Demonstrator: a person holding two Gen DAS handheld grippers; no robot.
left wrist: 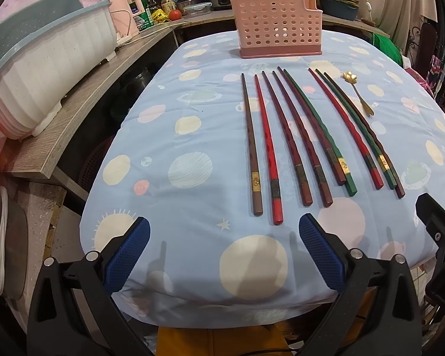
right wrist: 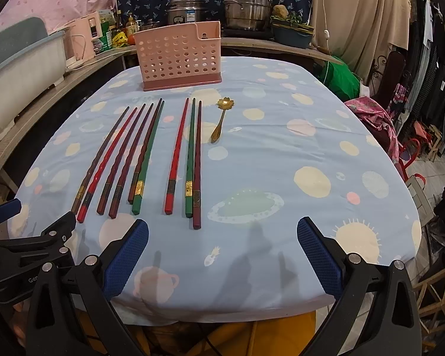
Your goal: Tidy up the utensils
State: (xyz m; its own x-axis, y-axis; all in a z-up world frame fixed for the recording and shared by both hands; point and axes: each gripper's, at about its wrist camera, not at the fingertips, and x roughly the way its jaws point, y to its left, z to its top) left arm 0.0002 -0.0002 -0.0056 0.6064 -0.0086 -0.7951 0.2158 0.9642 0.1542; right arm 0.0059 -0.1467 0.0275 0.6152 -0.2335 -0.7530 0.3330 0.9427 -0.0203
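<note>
Several long chopsticks (left wrist: 299, 136) in red, brown and green lie side by side on the blue patterned tablecloth (left wrist: 192, 124), also in the right wrist view (right wrist: 151, 154). A small gold flower-headed spoon (left wrist: 358, 92) lies to their right, also seen from the right wrist (right wrist: 221, 118). A pink perforated utensil holder (left wrist: 274, 28) stands upright at the far end, also in the right wrist view (right wrist: 178, 55). My left gripper (left wrist: 224, 231) is open and empty over the near table edge. My right gripper (right wrist: 222, 231) is open and empty, to the right of the left one.
A white and teal dish rack (left wrist: 50, 68) sits on a wooden shelf at the left. Pots (right wrist: 246, 6), bottles and a planter stand behind the table. Clothes and a chair (right wrist: 400, 68) crowd the right side.
</note>
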